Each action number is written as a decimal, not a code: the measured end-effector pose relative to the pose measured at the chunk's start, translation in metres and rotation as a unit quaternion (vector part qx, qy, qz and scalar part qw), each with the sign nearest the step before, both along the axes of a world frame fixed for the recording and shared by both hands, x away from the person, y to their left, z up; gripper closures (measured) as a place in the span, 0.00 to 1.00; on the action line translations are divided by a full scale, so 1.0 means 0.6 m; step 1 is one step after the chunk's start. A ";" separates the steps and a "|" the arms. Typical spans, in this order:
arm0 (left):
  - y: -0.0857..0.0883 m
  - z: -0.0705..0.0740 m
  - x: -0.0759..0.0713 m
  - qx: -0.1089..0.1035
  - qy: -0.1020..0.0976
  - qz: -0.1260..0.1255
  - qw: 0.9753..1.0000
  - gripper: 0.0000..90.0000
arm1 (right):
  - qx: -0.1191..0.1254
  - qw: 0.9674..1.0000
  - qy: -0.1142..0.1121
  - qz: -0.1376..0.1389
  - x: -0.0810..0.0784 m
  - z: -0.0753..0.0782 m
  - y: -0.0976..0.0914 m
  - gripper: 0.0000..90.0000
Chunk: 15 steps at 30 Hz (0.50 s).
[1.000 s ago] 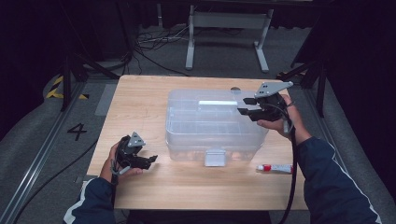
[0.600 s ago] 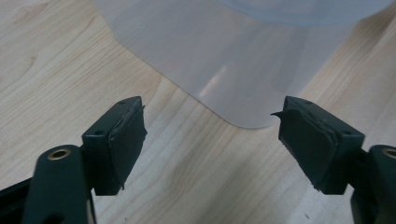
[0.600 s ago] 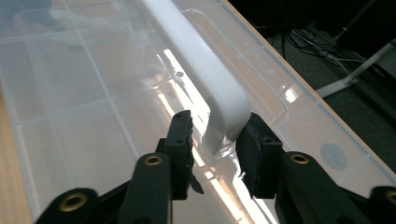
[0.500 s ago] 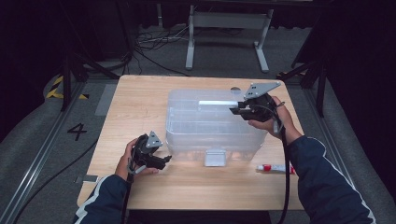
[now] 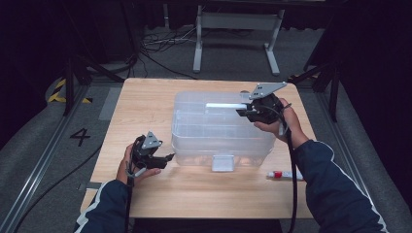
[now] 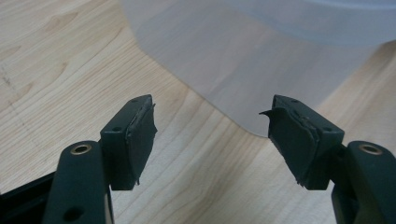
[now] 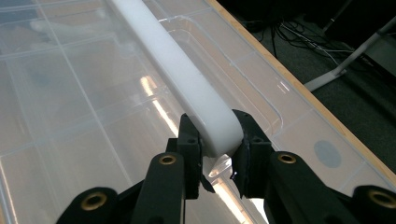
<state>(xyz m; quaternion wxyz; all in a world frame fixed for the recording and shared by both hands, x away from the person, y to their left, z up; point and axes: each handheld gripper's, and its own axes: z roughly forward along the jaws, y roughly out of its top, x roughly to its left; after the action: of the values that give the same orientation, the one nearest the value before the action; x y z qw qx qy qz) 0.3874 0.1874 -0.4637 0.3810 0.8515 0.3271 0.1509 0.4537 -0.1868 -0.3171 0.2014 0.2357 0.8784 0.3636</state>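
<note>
Two changes in the last second: the right gripper [image 7: 215, 154] has closed its jaws onto the near end of the long white rounded plastic handle bar [image 7: 180, 79] on top of the clear lidded plastic storage box [image 5: 221, 128], and the left gripper [image 6: 212, 140] has moved in from the near left of the table toward the box's front left corner, its jaws just closing part way. Right pads now press both sides of the bar, so that grip looks set; the hand has shifted slightly left along the lid since a second ago. Left jaws stand partly open with nothing between them, only bare wood and the box's frosted corner [image 6: 243, 60] just ahead. My read: lid or handle is about to be worked, left side coming in to brace the box, not yet touching it. Box sits mid-table, toward the far right, unmoved. Materials: translucent, glossy polypropylene-type box, ribbed lid panels with strong glare, rounded corners, small clear front latch [image 5: 223, 162]. Handle is opaque, smooth, pill-shaped at its end. Light wooden table [image 5: 145, 107], visible grain, matte. Gripper pads [image 6: 140, 135] are black rubber, edges frayed. Small white tube with red cap [image 5: 284, 174] lies near the right forearm, apart from the box.
</note>
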 end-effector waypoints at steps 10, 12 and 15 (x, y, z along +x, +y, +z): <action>0.009 0.026 -0.023 -0.035 -0.014 -0.021 0.999 0.45 | 0.004 1.000 -0.007 -0.006 -0.007 -0.001 -0.001 0.84; 0.012 0.030 -0.025 -0.041 -0.016 -0.020 0.999 0.46 | 0.003 1.000 -0.008 -0.006 -0.007 -0.001 0.000 0.84; 0.018 0.041 -0.025 -0.045 -0.025 -0.015 0.999 0.51 | 0.001 1.000 -0.005 -0.002 -0.007 0.001 -0.001 0.84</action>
<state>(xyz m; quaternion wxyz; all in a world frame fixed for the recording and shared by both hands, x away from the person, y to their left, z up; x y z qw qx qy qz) 0.3721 0.1985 -0.4390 0.4292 0.8341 0.3116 0.1514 0.4493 -0.1875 -0.3166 0.2065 0.2359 0.8767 0.3649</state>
